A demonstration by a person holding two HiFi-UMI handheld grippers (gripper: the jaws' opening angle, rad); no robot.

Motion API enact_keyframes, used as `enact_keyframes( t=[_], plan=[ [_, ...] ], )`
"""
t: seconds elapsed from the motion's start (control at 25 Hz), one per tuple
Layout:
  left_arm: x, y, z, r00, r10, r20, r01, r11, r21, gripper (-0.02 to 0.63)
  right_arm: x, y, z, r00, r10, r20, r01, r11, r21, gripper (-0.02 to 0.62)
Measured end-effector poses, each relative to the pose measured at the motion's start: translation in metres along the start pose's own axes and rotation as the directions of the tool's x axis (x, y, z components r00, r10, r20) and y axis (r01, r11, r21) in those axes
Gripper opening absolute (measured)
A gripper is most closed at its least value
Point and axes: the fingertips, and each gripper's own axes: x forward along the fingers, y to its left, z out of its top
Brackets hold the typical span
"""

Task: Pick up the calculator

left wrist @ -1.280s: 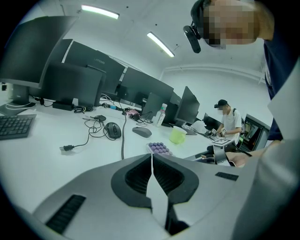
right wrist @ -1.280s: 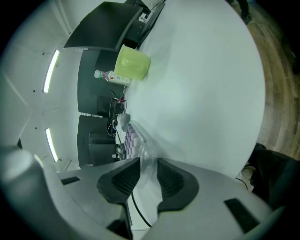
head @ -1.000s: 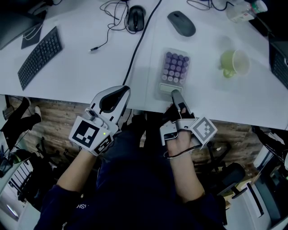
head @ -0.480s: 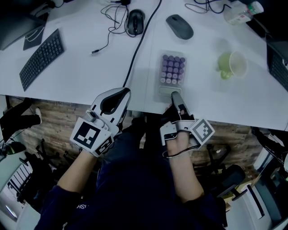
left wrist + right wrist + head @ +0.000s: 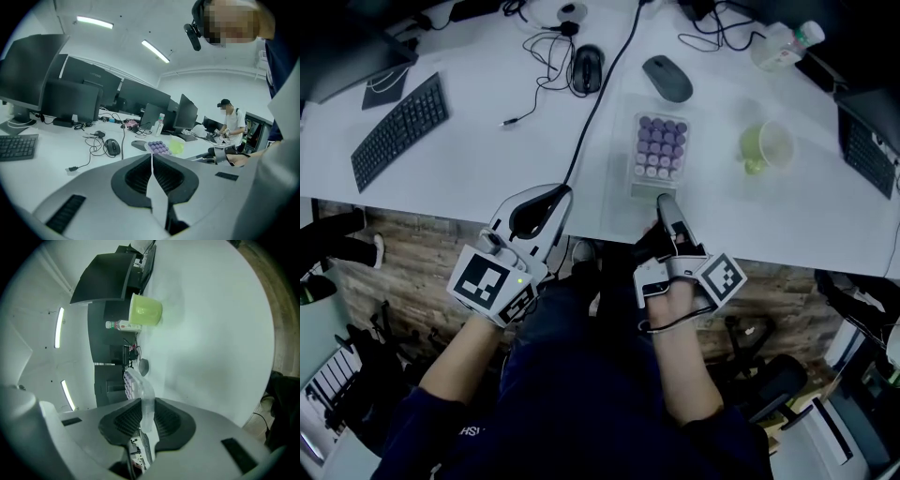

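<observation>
The calculator, in a clear case with purple keys, lies lengthwise near the white table's front edge. My right gripper is shut on its near end, and its jaws have just been closing. In the right gripper view the clear case stands pinched between the black pads. Whether the far end still rests on the table I cannot tell. My left gripper hovers at the table edge to the calculator's left, shut with nothing in it. From the left gripper view the calculator shows beyond the touching jaws.
A green cup stands right of the calculator, a grey mouse behind it. A black mouse, a black cable and a keyboard lie to the left. A bottle lies far right. Another person stands across the room.
Both grippers have risen slightly at the table edge. The right one keeps the calculator's near end between its jaws. The head view now takes in more of the far table.
</observation>
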Motion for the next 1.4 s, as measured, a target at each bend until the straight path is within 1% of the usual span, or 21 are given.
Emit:
enact_keyframes(
  t=[0.36,0.64,1.12,1.4],
  plan=[
    [-0.013,-0.008,0.043,0.997,0.007,0.079,-0.010,0.999,0.046,0.034,-0.007,0.051,0.002,0.995,0.099,-0.002,-0.099,0.994,-0.037,0.081],
    [-0.022,-0.014,0.072,0.992,0.002,0.129,-0.013,0.997,0.078,0.034,-0.011,0.094,0.002,0.984,0.177,-0.009,-0.177,0.982,-0.066,0.081],
    [-0.034,-0.026,0.121,0.979,-0.008,0.205,-0.020,0.990,0.136,0.034,-0.023,0.160,0.007,0.957,0.290,-0.015,-0.289,0.950,-0.114,0.081],
    [-0.040,-0.033,0.149,0.968,-0.021,0.250,-0.022,0.986,0.168,0.034,-0.032,0.197,0.013,0.934,0.357,-0.011,-0.355,0.924,-0.140,0.081]
  ],
)
